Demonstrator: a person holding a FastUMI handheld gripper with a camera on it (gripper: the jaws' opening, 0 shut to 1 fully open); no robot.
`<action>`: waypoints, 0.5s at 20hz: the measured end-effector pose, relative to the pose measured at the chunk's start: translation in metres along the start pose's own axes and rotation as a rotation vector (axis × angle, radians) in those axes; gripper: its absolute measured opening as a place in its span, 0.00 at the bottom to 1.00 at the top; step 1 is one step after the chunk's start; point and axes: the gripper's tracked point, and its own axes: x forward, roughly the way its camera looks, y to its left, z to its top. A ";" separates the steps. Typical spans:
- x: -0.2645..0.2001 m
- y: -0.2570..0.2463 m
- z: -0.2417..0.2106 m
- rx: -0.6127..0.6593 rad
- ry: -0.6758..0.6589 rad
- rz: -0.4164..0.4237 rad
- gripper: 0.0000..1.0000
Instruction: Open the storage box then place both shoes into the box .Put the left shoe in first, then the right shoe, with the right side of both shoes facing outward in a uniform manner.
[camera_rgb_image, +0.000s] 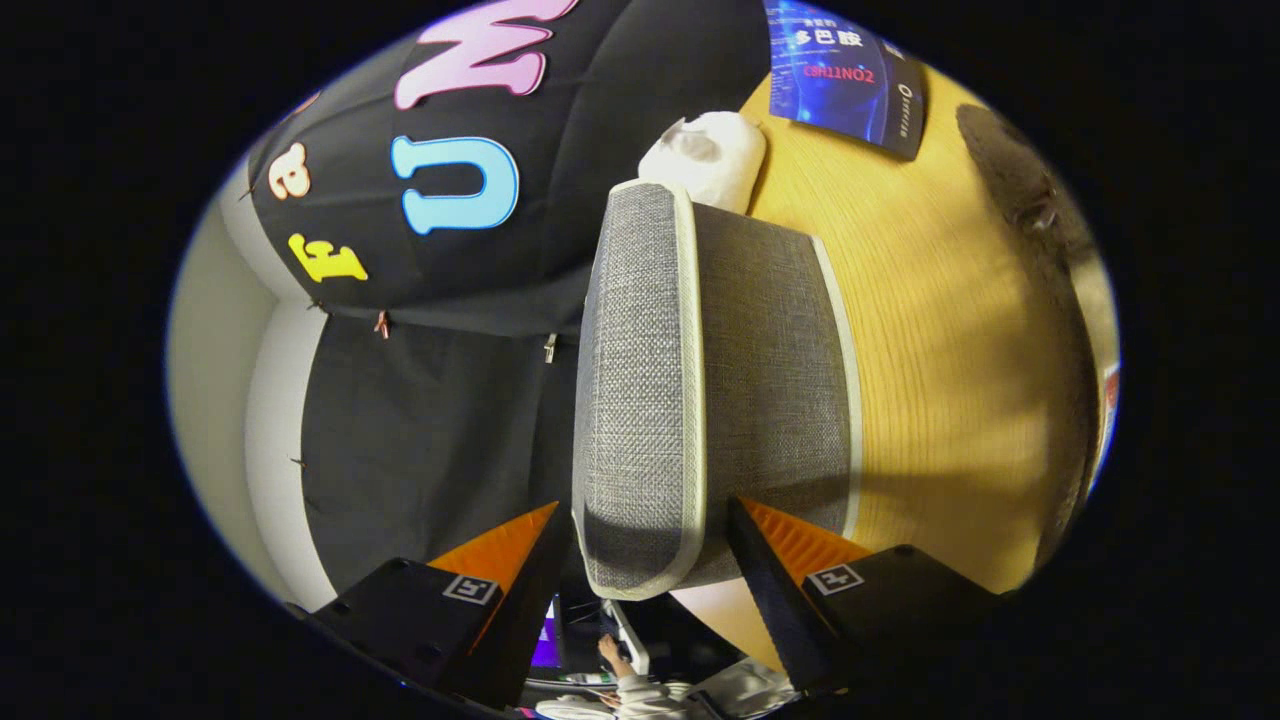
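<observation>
A grey fabric storage box (770, 380) with pale piping stands on the wooden table (950, 330). The whole scene appears rolled sideways. Its lid (635, 370) is down on the box. The lid's near end reaches in between the fingers of my gripper (645, 505), one finger on the lid's top face and the other against its underside rim, so the gripper is shut on the lid. Beyond the far end of the box lies a white shoe (705, 155), mostly hidden by the box.
A blue printed card (840, 70) lies on the table past the shoe. A dark object (1010, 170) sits near the table's far edge. The black cloth wall (420, 420) hangs behind the box. A person's hand and pale sleeve (625, 680) show below the fingers.
</observation>
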 end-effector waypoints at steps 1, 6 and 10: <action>-0.001 0.002 0.001 0.007 0.003 0.002 0.96; -0.004 0.023 0.006 0.119 0.009 0.060 0.65; -0.005 0.027 0.009 0.117 -0.015 0.023 0.34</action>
